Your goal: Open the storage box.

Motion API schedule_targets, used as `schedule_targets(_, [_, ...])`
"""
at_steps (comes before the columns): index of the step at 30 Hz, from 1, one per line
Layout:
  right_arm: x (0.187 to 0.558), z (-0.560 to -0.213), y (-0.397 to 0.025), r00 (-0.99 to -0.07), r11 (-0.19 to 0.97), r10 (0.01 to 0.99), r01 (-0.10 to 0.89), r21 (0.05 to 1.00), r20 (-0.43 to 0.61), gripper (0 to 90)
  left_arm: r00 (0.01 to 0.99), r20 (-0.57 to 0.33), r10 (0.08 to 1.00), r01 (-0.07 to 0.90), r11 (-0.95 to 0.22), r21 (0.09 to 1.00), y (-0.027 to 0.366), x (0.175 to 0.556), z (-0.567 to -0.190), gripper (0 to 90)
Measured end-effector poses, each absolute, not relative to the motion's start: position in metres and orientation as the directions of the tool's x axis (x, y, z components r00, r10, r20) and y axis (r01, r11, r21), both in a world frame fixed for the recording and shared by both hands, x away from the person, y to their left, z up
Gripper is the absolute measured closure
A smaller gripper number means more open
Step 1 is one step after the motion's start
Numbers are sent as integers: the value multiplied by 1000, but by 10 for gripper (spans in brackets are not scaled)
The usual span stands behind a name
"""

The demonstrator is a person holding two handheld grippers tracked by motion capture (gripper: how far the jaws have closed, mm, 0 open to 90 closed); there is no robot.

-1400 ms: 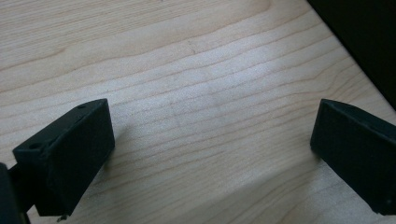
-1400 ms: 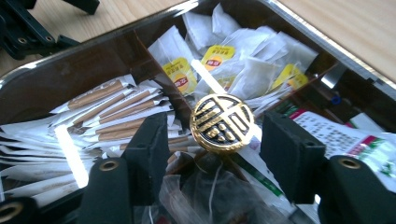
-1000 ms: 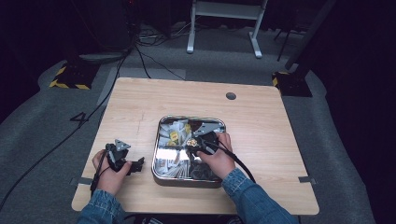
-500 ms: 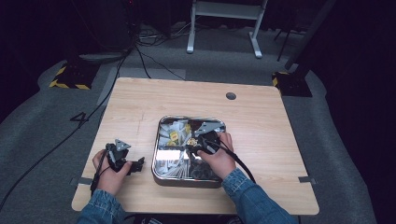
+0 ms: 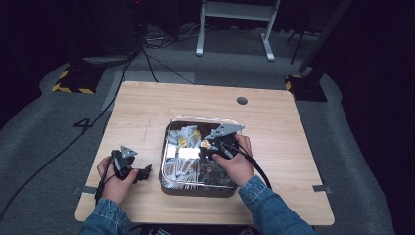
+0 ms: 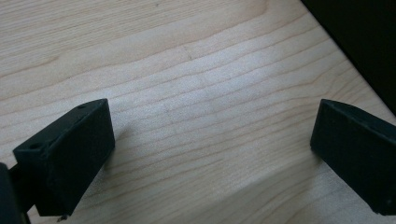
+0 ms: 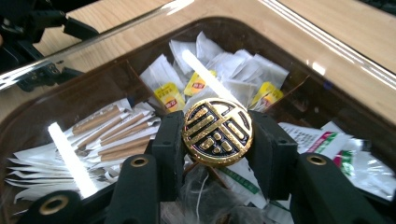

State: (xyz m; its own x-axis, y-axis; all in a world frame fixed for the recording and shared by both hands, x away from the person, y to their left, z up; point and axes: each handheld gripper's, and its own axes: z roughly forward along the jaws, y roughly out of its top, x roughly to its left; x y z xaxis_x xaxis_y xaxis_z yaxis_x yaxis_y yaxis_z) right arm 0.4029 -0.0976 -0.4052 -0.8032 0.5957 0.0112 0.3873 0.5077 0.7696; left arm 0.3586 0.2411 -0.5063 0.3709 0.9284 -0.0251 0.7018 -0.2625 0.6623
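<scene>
Between the two black jaws of the right gripper (image 7: pixel 217 140), close to its camera, sits a round gold-and-black foil disc (image 7: pixel 217 131), pinched at its left and right edges and held face-on above the tray (image 7: pixel 140 60). Beneath it lies a tangle of tea bags with strings; to the left, paper-wrapped stirring sticks (image 7: pixel 112 130) lie side by side, and farther back are white sachets with yellow labels (image 7: pixel 170 95). From the high view, the right gripper (image 5: pixel 211 146) hangs over the middle of the metal tray (image 5: pixel 169 147), which rests on the wooden table (image 5: pixel 147 107). Well apart, on the table's near-left part, the left gripper (image 5: pixel 143 172) rests low over bare wood, its jaws spread wide with nothing between them. Beyond the tray, near the table's far edge, is a small dark hole (image 5: pixel 242 101).
</scene>
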Motion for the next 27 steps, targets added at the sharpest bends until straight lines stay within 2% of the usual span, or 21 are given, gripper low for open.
schedule_targets(15, [405, -379, -127, -776, 477, 631, 383, 791, -6, 593, 371, -24, 928, 701, -263, 662, 241, 359, -506, 1])
schedule_targets(27, [409, -366, -172, -725, 447, 688, 403, 799, -19, 593, 371, -24, 928, 701, -264, 662, 241, 359, -506, 1])
